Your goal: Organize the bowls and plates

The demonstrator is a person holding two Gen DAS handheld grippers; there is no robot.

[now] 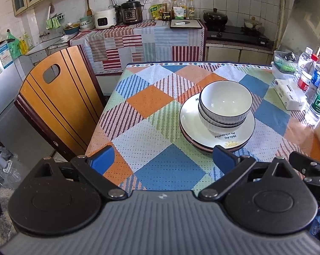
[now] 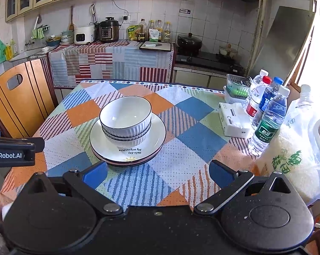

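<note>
Two white ribbed bowls (image 1: 226, 108) (image 2: 126, 118) with dark rims are nested and stand on a stack of white plates (image 1: 220, 137) (image 2: 128, 148) in the middle of the chequered tablecloth (image 1: 160, 125) (image 2: 191, 131). My left gripper (image 1: 163, 159) stands open just before the stack, its right blue pad (image 1: 222, 159) near the plates' front rim, nothing between the pads. My right gripper (image 2: 157, 173) is open too, with the stack ahead and to the left of its left pad (image 2: 95, 172). Each gripper's black arm shows at the edge of the other's view.
A wooden chair (image 1: 60, 97) (image 2: 17, 104) stands at the table's left side. Water bottles (image 1: 315, 78) (image 2: 268, 114), a tissue pack (image 1: 289, 95) (image 2: 236, 120), a small basket (image 2: 237, 88) and a bag of rice (image 2: 293, 155) crowd the table's right edge. A kitchen counter lies beyond.
</note>
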